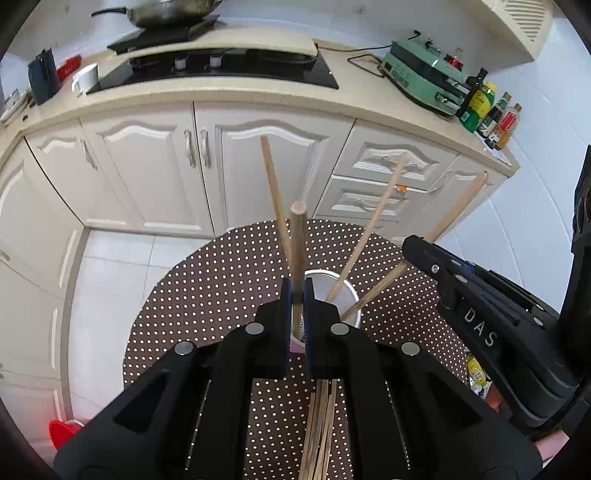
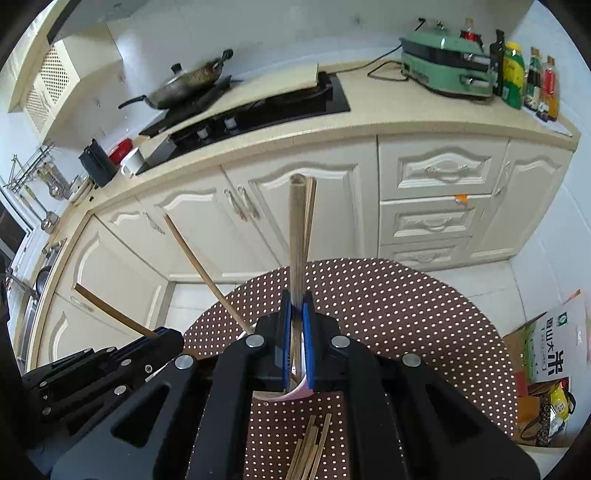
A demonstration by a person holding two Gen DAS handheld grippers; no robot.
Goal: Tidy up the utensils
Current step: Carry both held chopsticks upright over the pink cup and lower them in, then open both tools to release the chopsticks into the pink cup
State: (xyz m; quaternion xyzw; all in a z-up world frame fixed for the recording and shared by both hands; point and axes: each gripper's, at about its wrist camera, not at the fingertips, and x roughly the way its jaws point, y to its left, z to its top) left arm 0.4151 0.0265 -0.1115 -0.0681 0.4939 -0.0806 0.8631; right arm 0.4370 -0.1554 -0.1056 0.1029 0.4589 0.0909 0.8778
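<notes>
My left gripper (image 1: 297, 291) is shut on an upright wooden chopstick (image 1: 297, 243) whose lower end dips into a white cup (image 1: 351, 295) on the round dotted table (image 1: 221, 288). Two more chopsticks (image 1: 369, 229) lean in the cup. At the right of the left wrist view, my right gripper (image 1: 424, 254) is shut on another chopstick (image 1: 458, 206) angled down into the cup. In the right wrist view that gripper (image 2: 296, 306) clamps its chopstick (image 2: 296, 236) above the cup (image 2: 295, 393), with the left gripper (image 2: 162, 338) at lower left. Several loose chopsticks (image 1: 321, 424) lie on the cloth.
White kitchen cabinets (image 1: 155, 166) stand beyond the table, with a hob (image 1: 221, 66), a wok (image 1: 170, 14), a green appliance (image 1: 424, 74) and bottles (image 1: 487, 107) on the counter. A cardboard box with bags (image 2: 550, 373) sits on the floor at the right.
</notes>
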